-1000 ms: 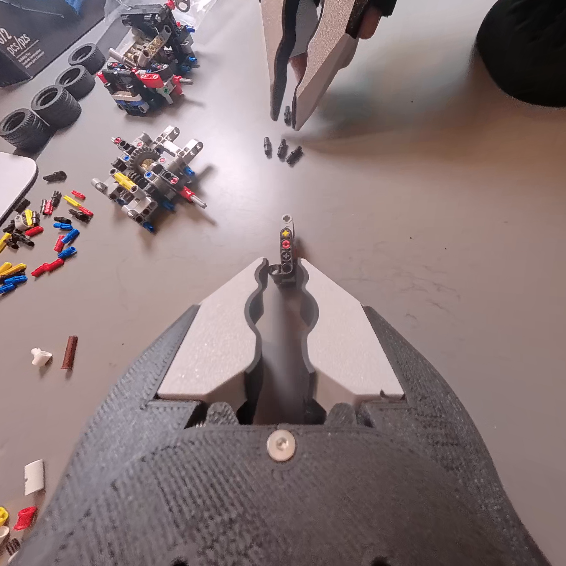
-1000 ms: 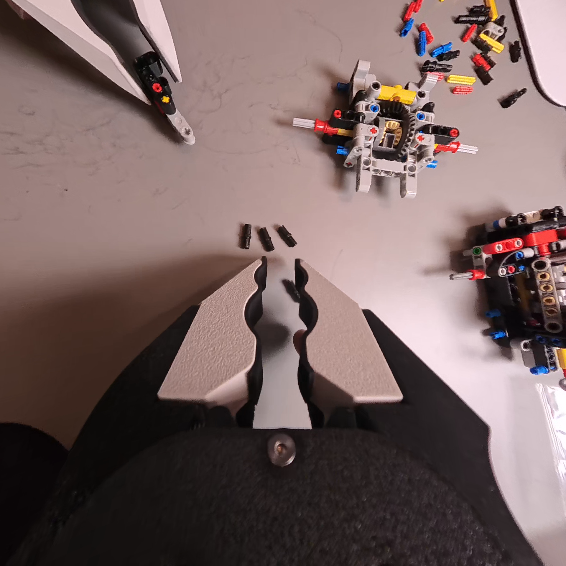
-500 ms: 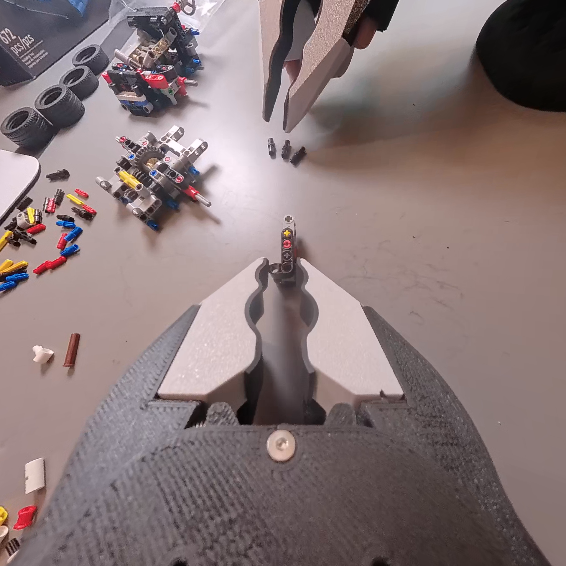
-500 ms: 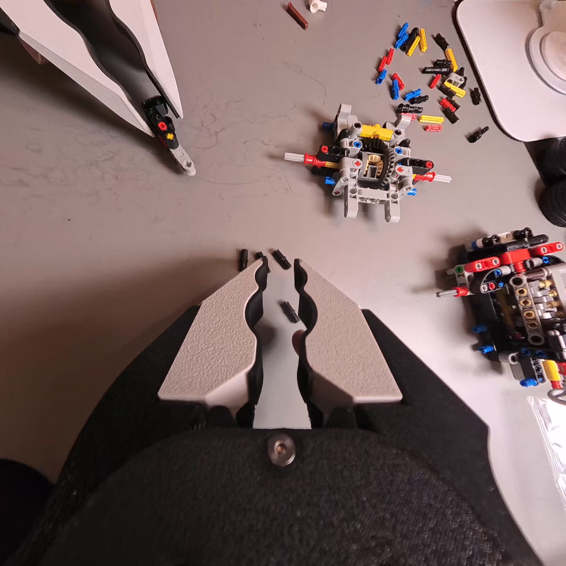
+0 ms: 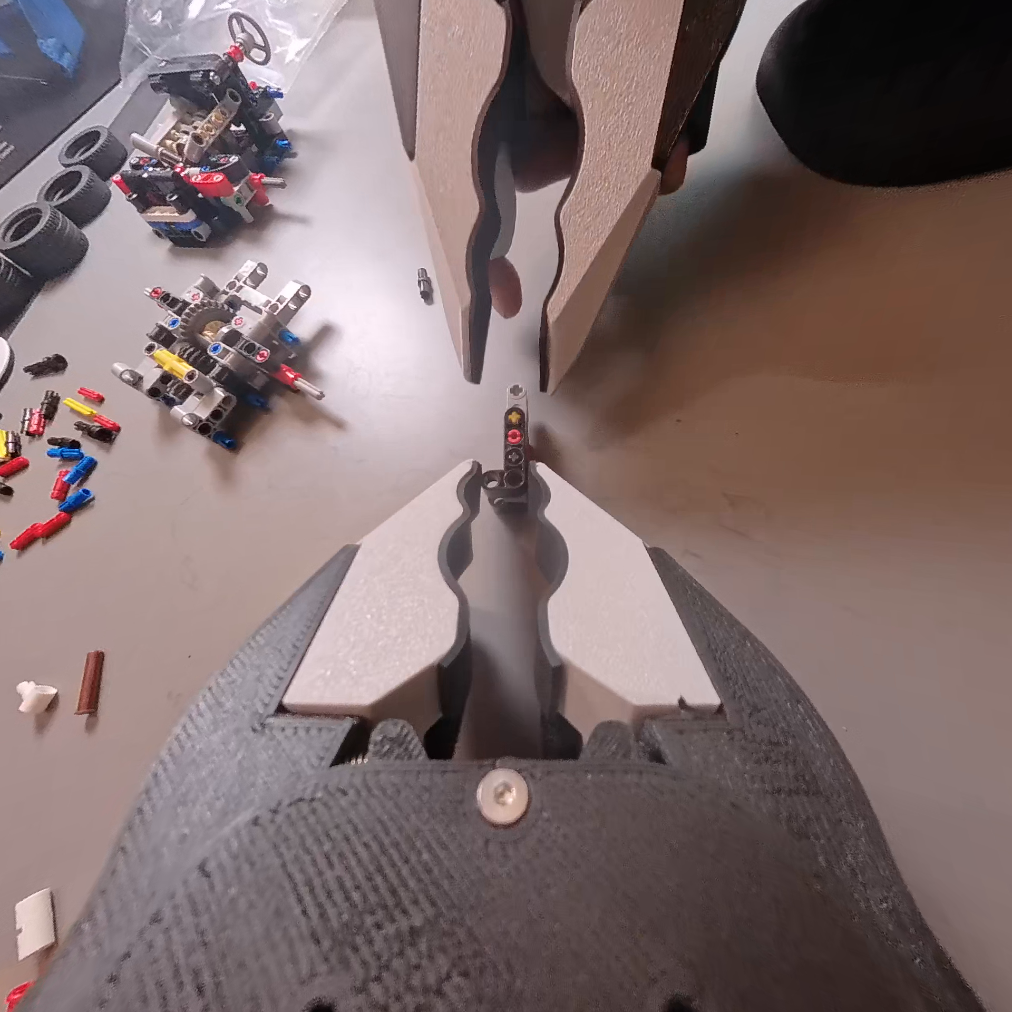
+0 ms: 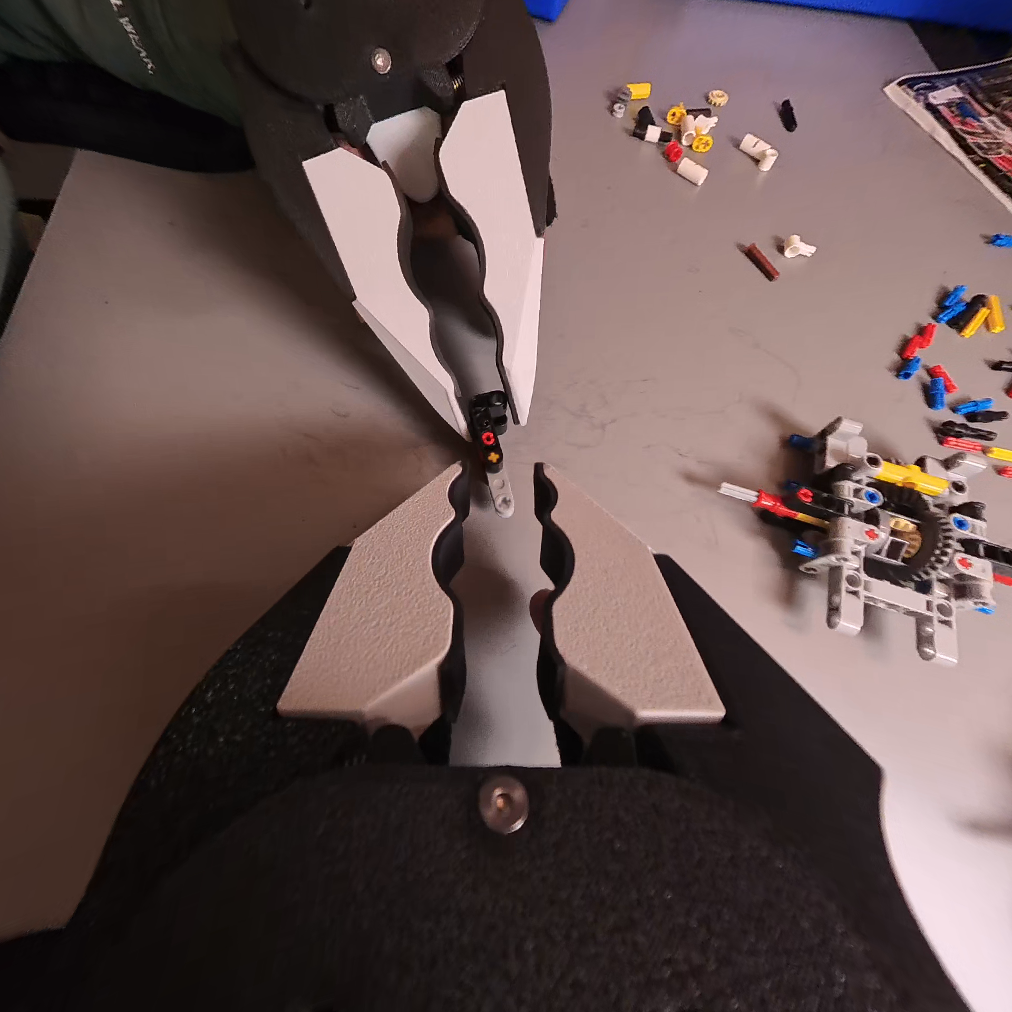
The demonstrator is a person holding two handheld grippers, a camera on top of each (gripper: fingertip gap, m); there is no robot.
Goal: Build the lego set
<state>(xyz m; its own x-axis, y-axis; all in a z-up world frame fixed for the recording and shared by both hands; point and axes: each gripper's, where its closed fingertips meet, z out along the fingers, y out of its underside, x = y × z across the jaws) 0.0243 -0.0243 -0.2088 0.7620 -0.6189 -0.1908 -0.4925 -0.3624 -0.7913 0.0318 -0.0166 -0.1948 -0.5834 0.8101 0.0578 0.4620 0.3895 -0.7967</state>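
Gripping a small black beam assembly [image 5: 515, 454] at frame centre, the left gripper [image 5: 506, 482] has both pads pressed on its base; yellow and red pins show, grey tip outermost. Right gripper [image 6: 499, 473], a second ago over three black pins, now flanks that grey tip, jaws narrowly parted, bare. One black pin [image 5: 424, 283] visible; two built assemblies at left.

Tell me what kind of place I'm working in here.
Probably a hobby or lab workbench set up for building a toy-brick vehicle: a grey tabletop with loose coloured pins, a half-built geared assembly, spare rubber tyres and a printed instruction booklet.
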